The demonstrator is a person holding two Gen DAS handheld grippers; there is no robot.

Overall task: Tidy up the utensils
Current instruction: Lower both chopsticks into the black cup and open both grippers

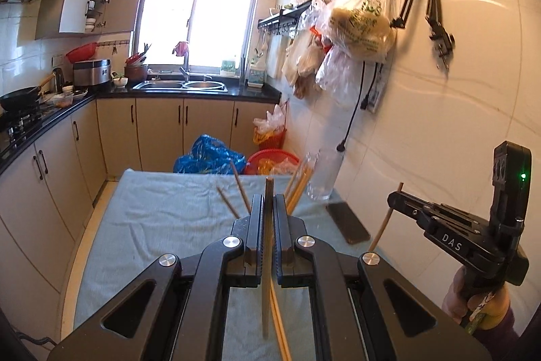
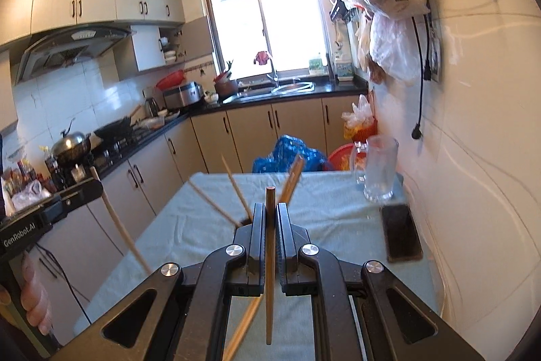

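In the left wrist view my left gripper [image 1: 268,197] is shut on a dark wooden chopstick [image 1: 267,276] that runs upright between its jaws. My right gripper [image 1: 394,197] shows at the right, shut on a pale chopstick [image 1: 383,222]. In the right wrist view my right gripper [image 2: 270,205] clamps a brown chopstick [image 2: 269,276], and the left gripper [image 2: 96,183] at the left edge holds its chopstick [image 2: 118,225] slanted. Both hang above the cloth-covered table [image 2: 321,212]. Several loose chopsticks [image 2: 236,188] lie on the cloth ahead. A clear glass mug [image 2: 380,171] stands at the far right corner.
A dark phone [image 2: 402,232] lies on the cloth by the tiled wall, close in front of the mug. Plastic bags [image 1: 361,22] hang from wall hooks above. Blue bag [image 1: 209,158] and red baskets [image 1: 270,159] sit on the floor beyond the table. Counters run along the left.
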